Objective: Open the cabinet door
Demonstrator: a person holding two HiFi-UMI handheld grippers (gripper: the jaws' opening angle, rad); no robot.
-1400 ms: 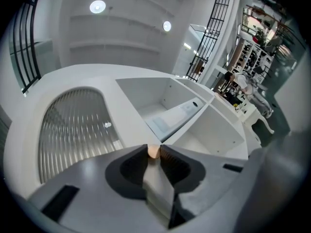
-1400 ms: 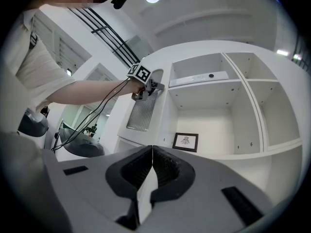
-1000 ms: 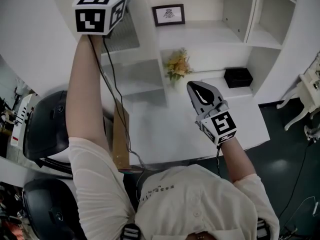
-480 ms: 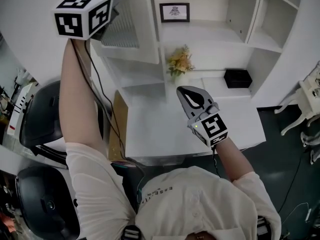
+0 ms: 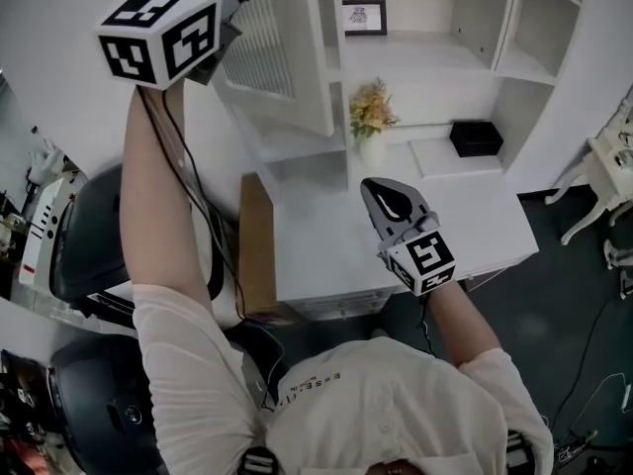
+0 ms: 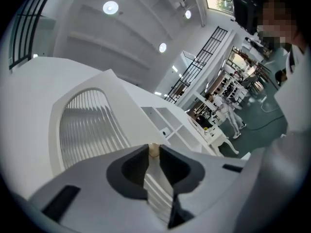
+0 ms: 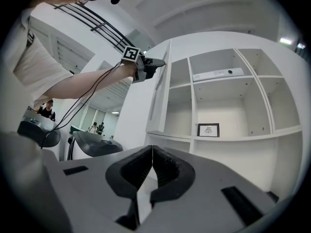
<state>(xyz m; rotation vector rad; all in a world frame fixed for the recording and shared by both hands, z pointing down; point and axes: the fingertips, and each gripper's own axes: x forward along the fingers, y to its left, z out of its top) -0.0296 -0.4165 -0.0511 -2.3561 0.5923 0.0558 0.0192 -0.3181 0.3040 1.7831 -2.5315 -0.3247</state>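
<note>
The white cabinet door (image 5: 282,62), with a louvered panel (image 6: 87,130), stands swung out from the shelf unit. My left gripper (image 6: 153,153) is shut on the door's small beige knob (image 6: 153,149). In the head view its marker cube (image 5: 158,33) is at the top left, with the jaws hidden at the frame's top edge. The right gripper view shows that left gripper (image 7: 156,62) at the door's edge (image 7: 160,86). My right gripper (image 5: 381,188) hovers over the white desk (image 5: 326,255), shut with nothing between its jaws (image 7: 152,152).
The opened shelves hold a framed picture (image 5: 364,17). A vase of flowers (image 5: 368,117) and a black box (image 5: 476,138) sit at the back of the desk. A brown board (image 5: 259,255) leans at the desk's left side. Black chairs (image 5: 89,236) stand on the left.
The door has swung further out from the shelves, drawn by the left gripper, which still grips the knob. The right gripper has drifted slightly lower over the desk, still shut.
</note>
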